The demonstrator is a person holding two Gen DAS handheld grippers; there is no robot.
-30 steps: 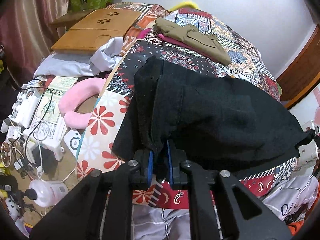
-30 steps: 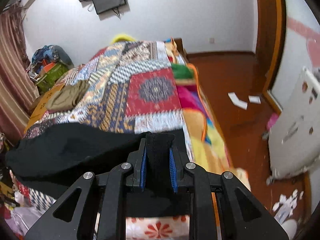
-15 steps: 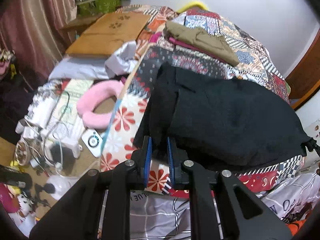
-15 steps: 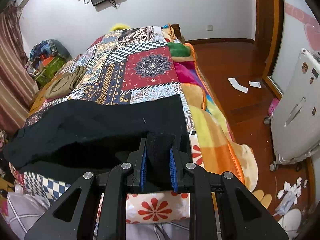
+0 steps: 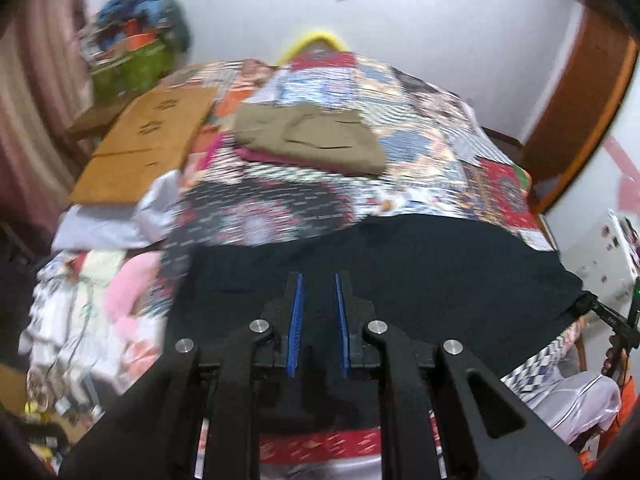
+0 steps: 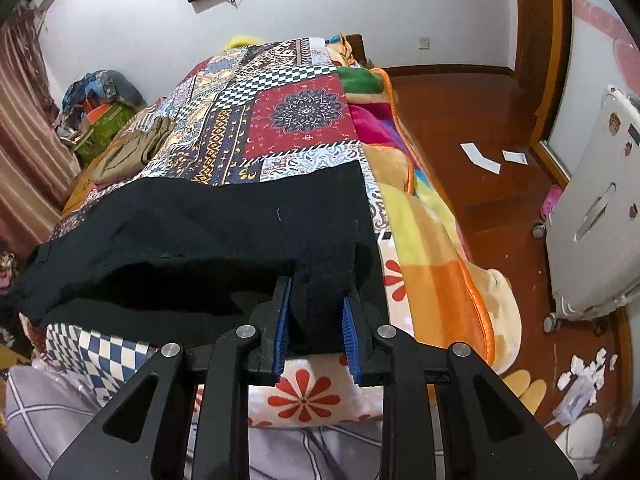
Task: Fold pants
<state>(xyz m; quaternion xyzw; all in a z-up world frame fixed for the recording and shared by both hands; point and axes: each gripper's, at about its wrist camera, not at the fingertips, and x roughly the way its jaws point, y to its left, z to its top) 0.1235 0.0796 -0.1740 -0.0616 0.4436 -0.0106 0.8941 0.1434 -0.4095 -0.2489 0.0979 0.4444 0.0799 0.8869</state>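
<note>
Bedroom, white walls; patchwork bed (image 6: 308, 116) as the working surface, wooden floor (image 6: 460, 92) to one side, clutter on the other.

Black pants (image 6: 224, 220) laid across the near end of the bed, one layer doubled over another, lower edge hanging toward the bed's front. Folded tan garment (image 5: 316, 140) further up the quilt, well apart.

Left gripper (image 5: 318, 316): jaws nearly pressed together, narrow gap between the blue pads; black cloth behind and around them, view blurred — grip on the cloth not confirmed.

Right gripper (image 6: 316, 320): jaws opening, a bunched corner of the pants between the pads and apparently in contact with them.

Handling, as judged: soft, limp, fairly thick knit or fleece; light; no stiffness, so sags and creases wherever unsupported. Not slippery against ribbed pads, not fragile. Best hold at corners and along the folded edge, both layers pinched together — a single-layer pinch likely to let the fold slide apart.

Edges and room: right-hand side of the pants close to the bed's side edge, orange-trimmed blanket (image 6: 436, 216) just beside. Open quilt beyond the pants toward the headboard, ample for carrying the fold forward. White suitcase (image 6: 596, 208) on the floor, well clear.
</note>
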